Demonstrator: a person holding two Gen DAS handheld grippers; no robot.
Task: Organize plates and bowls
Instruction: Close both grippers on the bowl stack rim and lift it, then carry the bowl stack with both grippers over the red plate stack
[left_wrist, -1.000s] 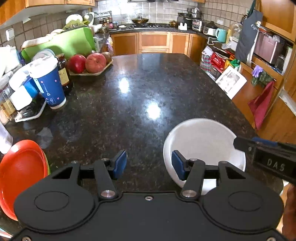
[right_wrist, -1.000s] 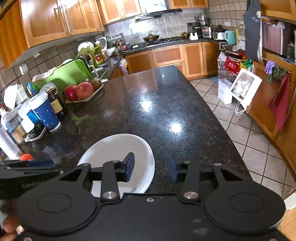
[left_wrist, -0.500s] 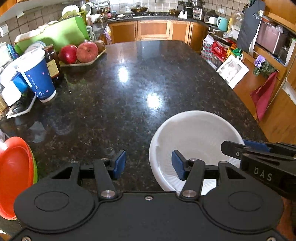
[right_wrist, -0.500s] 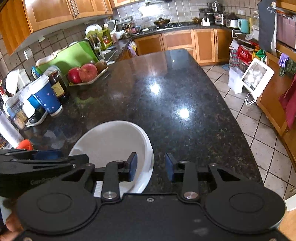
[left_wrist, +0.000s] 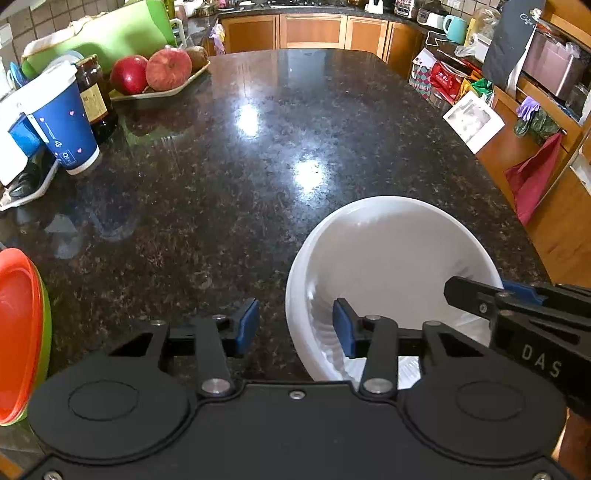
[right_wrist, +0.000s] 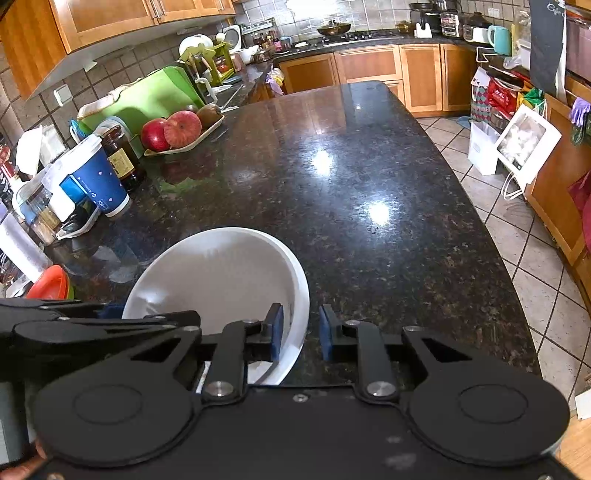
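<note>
A white bowl (left_wrist: 388, 251) (right_wrist: 221, 269) stands on the dark granite counter (left_wrist: 258, 184). My left gripper (left_wrist: 295, 326) straddles the bowl's left rim, one blue pad outside and one inside; its jaws are closing and a gap shows on each side of the rim. My right gripper (right_wrist: 301, 332) straddles the right rim in the same way, closing, with dark counter visible between its outer pad and the bowl. Each view shows the other gripper at the bowl's far side. A stack of orange and green plates (left_wrist: 18, 332) (right_wrist: 51, 284) lies at the left.
A blue paper cup (left_wrist: 62, 125), a dark jar (left_wrist: 96, 96) and a tray of apples (left_wrist: 159, 74) line the counter's left side. The counter's edge (right_wrist: 491, 258) drops to a tiled floor (right_wrist: 535, 295) on the right.
Both grippers came down onto the bowl, which now fills more of each view. Both pairs of jaws have narrowed around the rim, the right pair more.
</note>
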